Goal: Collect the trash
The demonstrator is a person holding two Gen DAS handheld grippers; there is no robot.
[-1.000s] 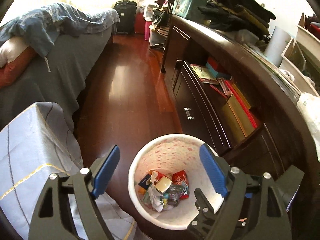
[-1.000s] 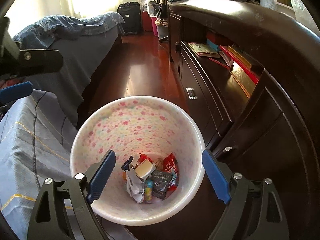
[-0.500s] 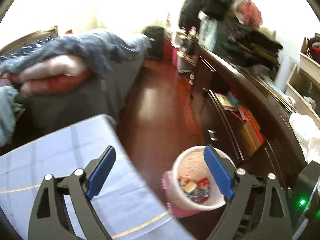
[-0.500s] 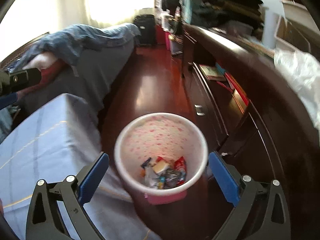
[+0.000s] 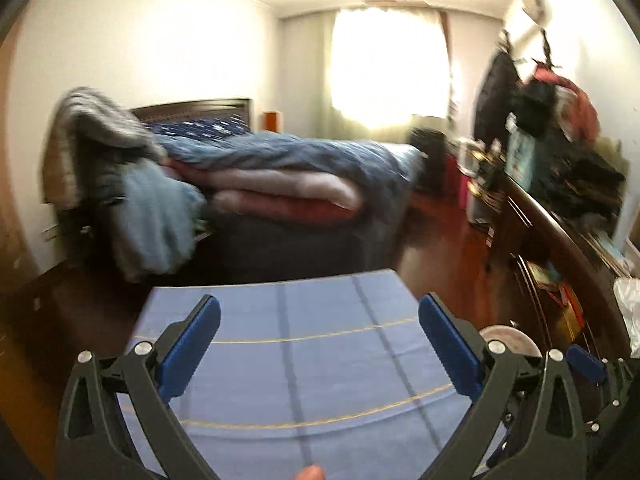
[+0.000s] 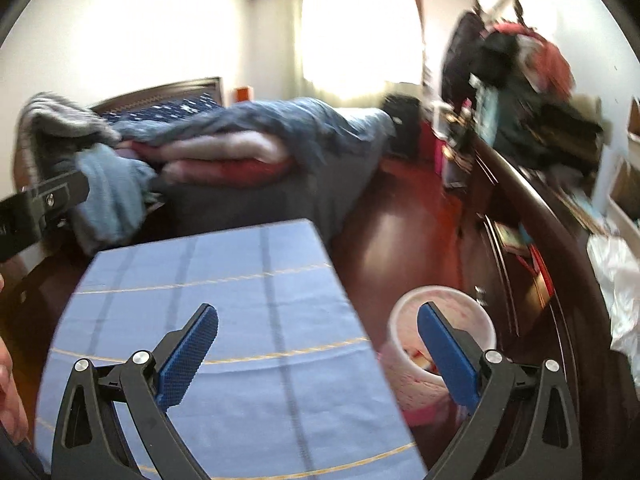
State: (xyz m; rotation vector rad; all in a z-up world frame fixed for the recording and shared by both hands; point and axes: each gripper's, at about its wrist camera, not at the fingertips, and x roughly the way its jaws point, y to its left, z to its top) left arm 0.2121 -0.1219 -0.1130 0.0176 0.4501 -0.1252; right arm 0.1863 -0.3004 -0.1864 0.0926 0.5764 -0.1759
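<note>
Nearest thing in both wrist views is the tongs themselves. The left gripper (image 5: 319, 336) has its blue pads spread wide and still spreading, with nothing between them, just the blue checked cloth (image 5: 304, 368) underneath. The right gripper (image 6: 318, 340) is the same story: pads far apart, nothing clamped, hanging over the right part of that same cloth (image 6: 224, 320). A bit of a person's hand (image 6: 10, 392) pokes in at the left edge of the right wrist view, and part of the left tool's black body shows above it.

The cloth covers a flat surface that fills the near middle. Yellow lines and darker stripes run across it.

Just to the right of it, down on the red-brown wood floor (image 6: 384, 232), sits the trash bin (image 6: 440, 344), white inside with pink speckles and a pink base. A few wrappers show in the bottom, partly behind the right pad. In the left wrist view only its rim (image 5: 508, 336) peeks out behind the right finger.

Along the right side runs a dark wooden dresser (image 6: 532, 216) with books in an open shelf and a pile of clothes on top, plus a white plastic bag (image 6: 616, 280) near the edge.

Further back on the left is a bed (image 5: 288, 184) heaped with blue and pink bedding. Farthest off, a bright curtained window (image 5: 390, 68). Everything's pretty blurred.
</note>
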